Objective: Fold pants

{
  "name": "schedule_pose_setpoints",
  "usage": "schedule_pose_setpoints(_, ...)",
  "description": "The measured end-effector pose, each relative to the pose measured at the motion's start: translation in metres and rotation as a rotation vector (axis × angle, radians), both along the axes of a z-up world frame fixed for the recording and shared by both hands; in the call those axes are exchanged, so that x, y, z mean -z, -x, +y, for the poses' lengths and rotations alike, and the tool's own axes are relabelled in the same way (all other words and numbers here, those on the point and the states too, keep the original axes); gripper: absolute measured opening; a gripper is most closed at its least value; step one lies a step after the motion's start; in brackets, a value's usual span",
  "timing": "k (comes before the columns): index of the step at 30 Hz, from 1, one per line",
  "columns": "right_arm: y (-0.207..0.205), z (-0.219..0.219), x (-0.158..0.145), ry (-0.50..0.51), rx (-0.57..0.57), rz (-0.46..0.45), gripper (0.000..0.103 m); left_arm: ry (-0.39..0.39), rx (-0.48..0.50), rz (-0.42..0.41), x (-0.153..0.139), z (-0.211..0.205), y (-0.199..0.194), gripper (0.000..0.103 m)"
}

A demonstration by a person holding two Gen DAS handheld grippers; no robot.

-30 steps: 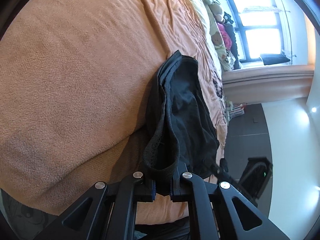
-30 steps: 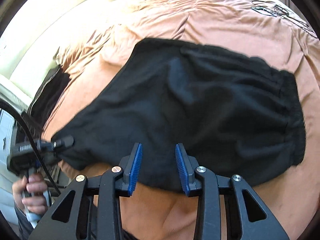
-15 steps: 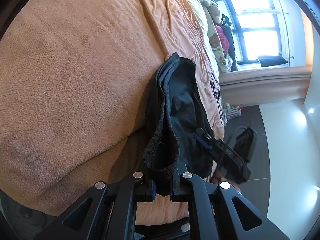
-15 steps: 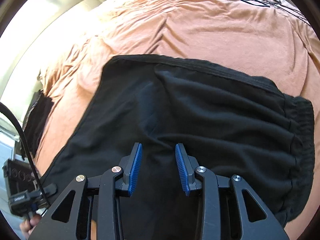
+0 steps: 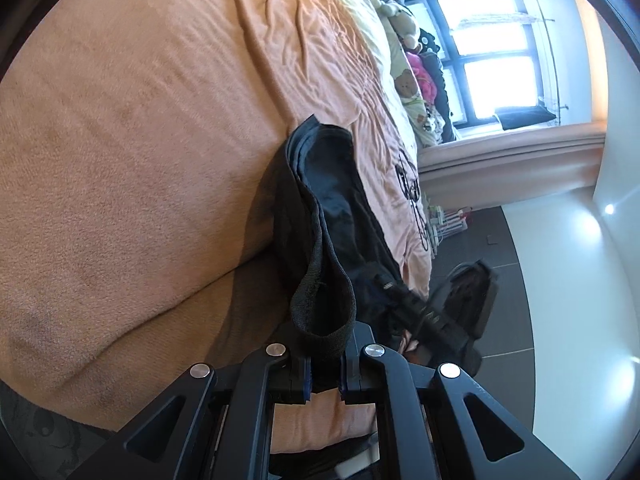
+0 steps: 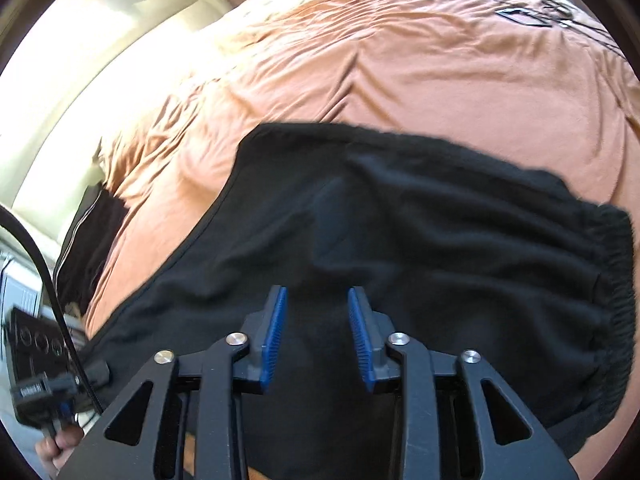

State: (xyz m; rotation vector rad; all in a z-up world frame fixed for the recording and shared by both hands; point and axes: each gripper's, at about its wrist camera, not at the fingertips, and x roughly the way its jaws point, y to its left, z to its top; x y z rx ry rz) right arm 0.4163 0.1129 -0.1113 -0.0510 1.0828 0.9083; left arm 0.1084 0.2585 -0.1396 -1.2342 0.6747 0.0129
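Black pants [image 6: 420, 232] lie spread on an orange bedspread [image 6: 440, 60], with the elastic waistband [image 6: 612, 300] at the right. My right gripper [image 6: 316, 332] is open, its blue pads [image 6: 274, 332] just above the dark cloth at the pants' near edge, holding nothing. My left gripper [image 5: 324, 380] is shut on a hemmed edge of the pants [image 5: 320, 320], which loops up out of the jaws; the rest of the cloth [image 5: 332, 200] runs away over the bed. The right gripper's body [image 5: 440, 316] shows beside the pants in the left wrist view.
The bed's near edge drops to a dark tiled floor [image 5: 500, 240]. Soft toys and pillows [image 5: 412, 80] are piled by the window [image 5: 492, 48]. Another dark garment [image 6: 84, 248] lies at the bed's left edge. The left gripper's handle, cable and hand [image 6: 40, 392] show at lower left.
My right gripper has moved in over the pants, from the near edge to above the cloth. It stays open. My left gripper has kept its hold and hardly moved.
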Motion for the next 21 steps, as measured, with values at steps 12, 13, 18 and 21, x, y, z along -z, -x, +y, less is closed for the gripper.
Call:
schedule_pose_setpoints(12, 0.016, -0.028, 0.016, -0.022, -0.033, 0.075, 0.023, -0.066, 0.057, -0.078, -0.043, -0.012, -0.031, 0.009)
schedule_pose_setpoints(13, 0.017, -0.031, 0.015, -0.029, -0.035, 0.084, 0.023, -0.069, 0.066, -0.084, -0.046, -0.014, -0.034, 0.009)
schedule_pose_setpoints(18, 0.010, -0.077, -0.006, -0.107, 0.041, 0.084, 0.023, -0.100, 0.125, -0.117, -0.064, -0.026, -0.059, 0.009)
schedule_pose_setpoints(21, 0.003, -0.106, -0.022, -0.157, 0.088, 0.071, 0.023, -0.114, 0.162, -0.127, -0.072, -0.034, -0.075, 0.009)
